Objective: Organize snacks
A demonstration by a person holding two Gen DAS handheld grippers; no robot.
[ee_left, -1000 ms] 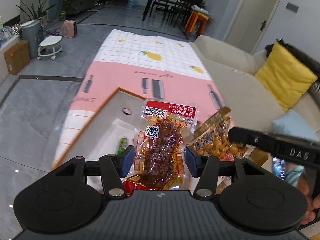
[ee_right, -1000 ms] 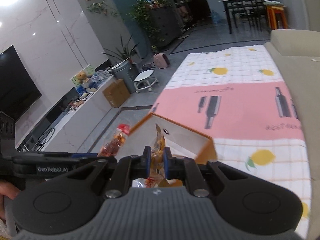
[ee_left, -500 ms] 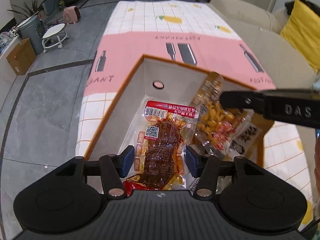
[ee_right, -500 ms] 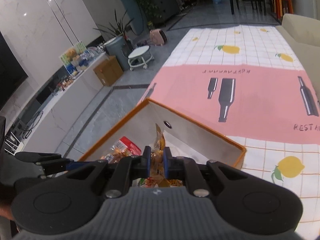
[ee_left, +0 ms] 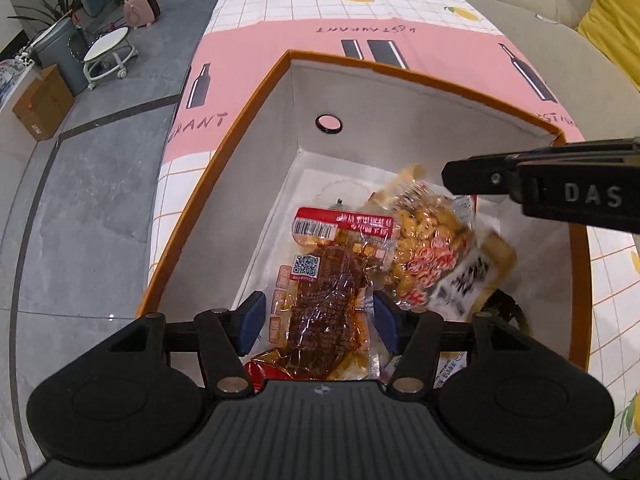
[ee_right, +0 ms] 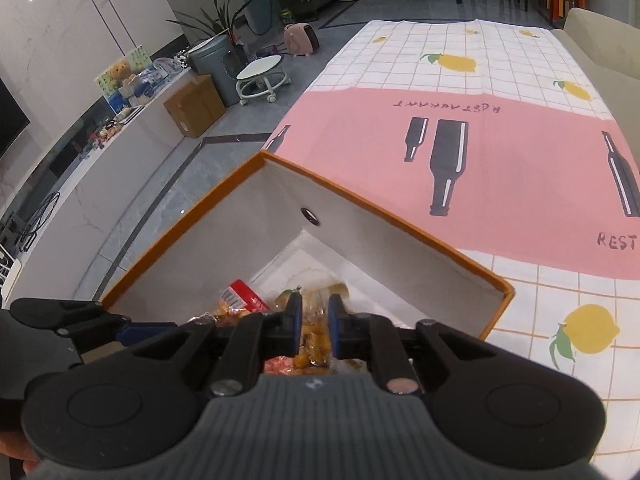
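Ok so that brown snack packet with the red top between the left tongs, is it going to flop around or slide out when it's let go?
Probably floppy: the brown snack packet is thin, crinkled clear film that sags over the box floor. The glossy wrap looks slippery, so it may slide out. The left tongs are opening around it, and it seems light, so it should drop softly.

Hiding beneath the clear meat-snack packet with a red top [ee_left: 328, 292]: most of the white box floor [ee_left: 280, 236]. Blurring at its lower end: the yellow bean-snack bag [ee_left: 436, 252], its black print unreadable.
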